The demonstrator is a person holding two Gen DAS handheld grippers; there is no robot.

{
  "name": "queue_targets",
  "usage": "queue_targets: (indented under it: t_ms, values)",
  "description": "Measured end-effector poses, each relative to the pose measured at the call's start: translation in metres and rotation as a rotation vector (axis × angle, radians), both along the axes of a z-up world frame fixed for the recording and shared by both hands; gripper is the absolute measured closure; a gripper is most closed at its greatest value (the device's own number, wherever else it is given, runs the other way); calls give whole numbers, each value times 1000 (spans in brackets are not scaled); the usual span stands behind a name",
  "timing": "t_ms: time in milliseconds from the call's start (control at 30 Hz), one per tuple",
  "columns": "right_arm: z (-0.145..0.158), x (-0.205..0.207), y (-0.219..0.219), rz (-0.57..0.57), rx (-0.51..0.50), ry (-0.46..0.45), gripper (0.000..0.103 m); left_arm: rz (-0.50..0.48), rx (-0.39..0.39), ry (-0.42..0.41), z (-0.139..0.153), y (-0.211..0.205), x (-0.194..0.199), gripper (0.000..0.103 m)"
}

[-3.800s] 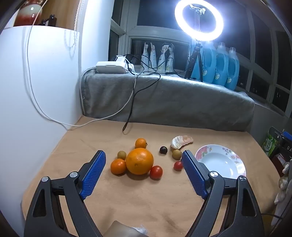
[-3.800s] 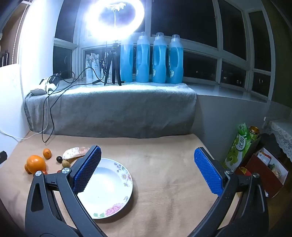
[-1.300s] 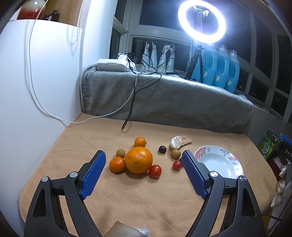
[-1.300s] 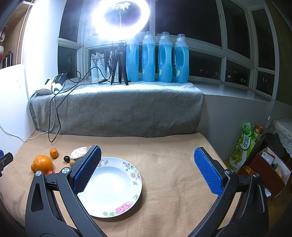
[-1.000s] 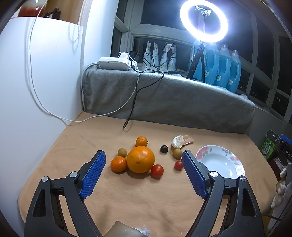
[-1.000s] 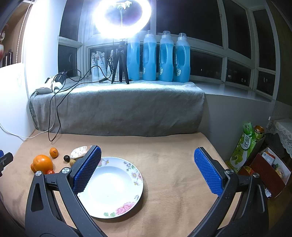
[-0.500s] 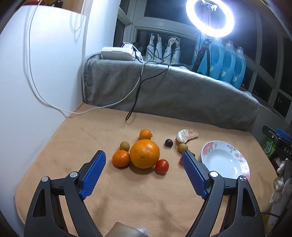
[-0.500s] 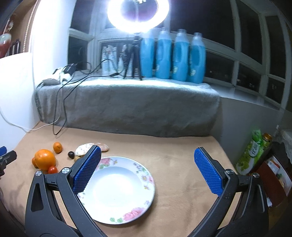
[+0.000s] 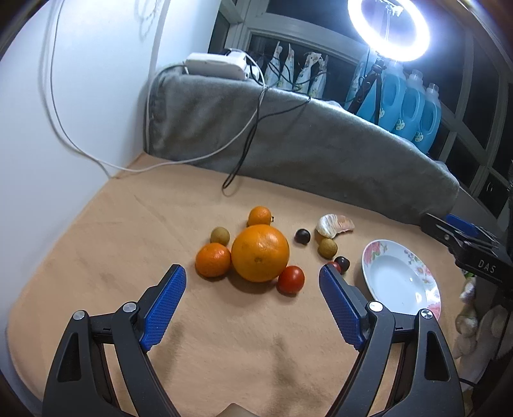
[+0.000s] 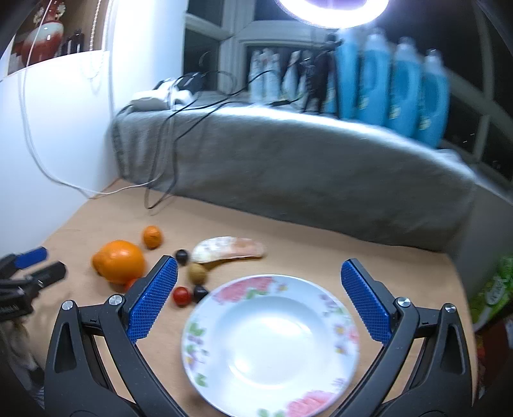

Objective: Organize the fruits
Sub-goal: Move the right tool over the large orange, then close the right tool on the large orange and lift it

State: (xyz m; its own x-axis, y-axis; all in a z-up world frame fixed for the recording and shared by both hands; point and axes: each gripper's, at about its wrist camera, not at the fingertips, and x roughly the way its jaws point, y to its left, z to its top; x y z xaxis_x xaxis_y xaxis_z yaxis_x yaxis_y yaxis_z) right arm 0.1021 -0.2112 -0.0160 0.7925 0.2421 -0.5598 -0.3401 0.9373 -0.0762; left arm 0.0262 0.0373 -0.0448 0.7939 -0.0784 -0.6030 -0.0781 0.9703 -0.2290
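A big orange (image 9: pixel 260 252) lies on the tan cloth among smaller fruits: a mandarin (image 9: pixel 213 259), a small orange (image 9: pixel 260 216), a red tomato (image 9: pixel 290 279), brown longans (image 9: pixel 327 247) and a dark berry (image 9: pixel 302 236). A peeled pomelo segment (image 9: pixel 333 223) lies behind them. My left gripper (image 9: pixel 251 303) hangs open just short of the cluster. The floral white plate (image 10: pixel 272 346) holds nothing; my right gripper (image 10: pixel 258 300) is open above its near half. In the right wrist view, the big orange (image 10: pixel 118 261) and pomelo segment (image 10: pixel 229 248) lie left of the plate.
A grey blanket-covered ledge (image 9: pixel 307 141) runs along the back, with cables (image 9: pixel 247 138) trailing onto the cloth. A ring light (image 9: pixel 388 29) and blue bottles (image 10: pixel 397 93) stand on it. A white wall (image 9: pixel 64 112) bounds the left. Boxes (image 10: pixel 493 295) sit past the table's right edge.
Both grippers have moved forward and tilted down. The fruit cluster sits closer to the left gripper, and the right gripper has swung left over the plate. Both stay open.
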Motion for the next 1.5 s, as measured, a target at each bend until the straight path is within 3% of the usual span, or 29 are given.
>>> queue_targets:
  t_ms: [433,600,800,1000,1133,1433,1500]
  values:
    - [-31,55,51,188,104,270,0,-25,-89,40,-17,6,12,19]
    - [-45,74,69,257,151,385,0,-50,-153,70,-24,10,20,32]
    - [-66,97,84,312,237,536,0,-61,-183,84,-29,12,29,34]
    - [-86,115,99,339,307,656,9,-82,-204,100,-35,12,38,39]
    - [-95,122,109,349,336,717,14,-88,-212,108,-38,13,43,43]
    - [-101,126,131,362,351,784,15,-83,-228,128,-46,16,50,47]
    - [-103,127,136,366,347,793,20,-81,-233,132,-47,17,51,47]
